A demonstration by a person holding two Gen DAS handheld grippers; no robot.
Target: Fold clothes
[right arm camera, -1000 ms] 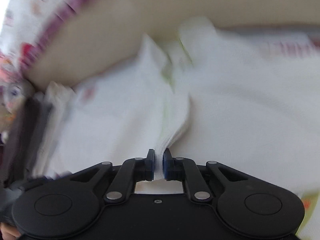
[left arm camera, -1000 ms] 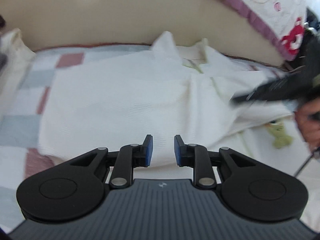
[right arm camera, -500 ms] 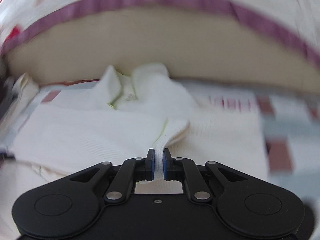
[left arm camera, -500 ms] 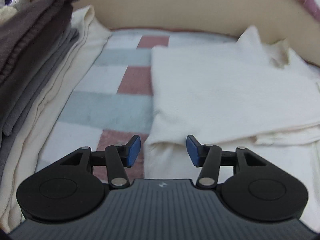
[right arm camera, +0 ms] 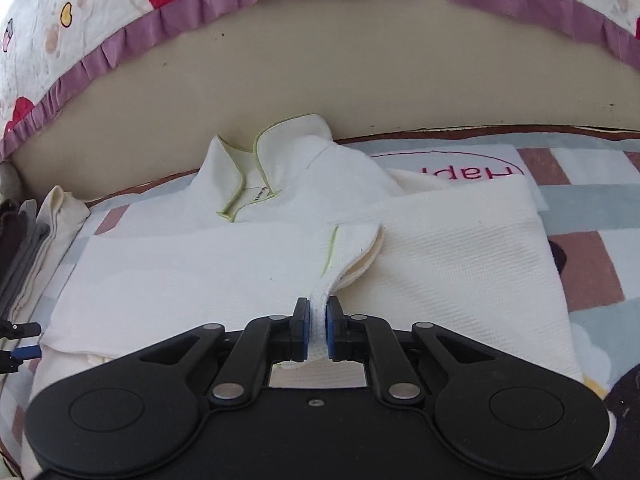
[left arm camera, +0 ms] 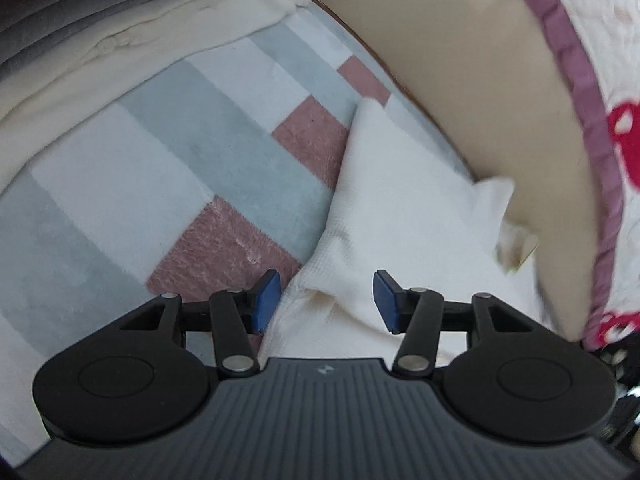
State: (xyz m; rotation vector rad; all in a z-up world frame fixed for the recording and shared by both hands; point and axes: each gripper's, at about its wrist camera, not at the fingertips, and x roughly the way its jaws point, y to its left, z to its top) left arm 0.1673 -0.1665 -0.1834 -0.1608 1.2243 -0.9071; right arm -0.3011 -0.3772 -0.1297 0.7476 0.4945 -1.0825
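Right wrist view: right hand-held gripper (right arm camera: 318, 326) pinches white garment's (right arm camera: 440, 264) fold; left hand-held gripper (left arm camera: 326, 300) gapes over its corner.

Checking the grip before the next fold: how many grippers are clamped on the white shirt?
1: the right gripper pinches the white shirt sleeve; the left gripper is open at its corner.

A white waffle-knit garment (right arm camera: 440, 264) with thin lime-green piping lies spread flat, partly folded, across the middle of the scene. Its stand-up collar (right arm camera: 280, 160) rises at the far edge, open at the front, with a small label just visible inside. One panel is folded over from the left, its green-edged rounded flap (right arm camera: 352, 248) lying on the right half. A pinched ridge of cloth runs from that flap toward the near edge. Seen from the left, a layered corner (left arm camera: 320, 280) shows doubled fabric.
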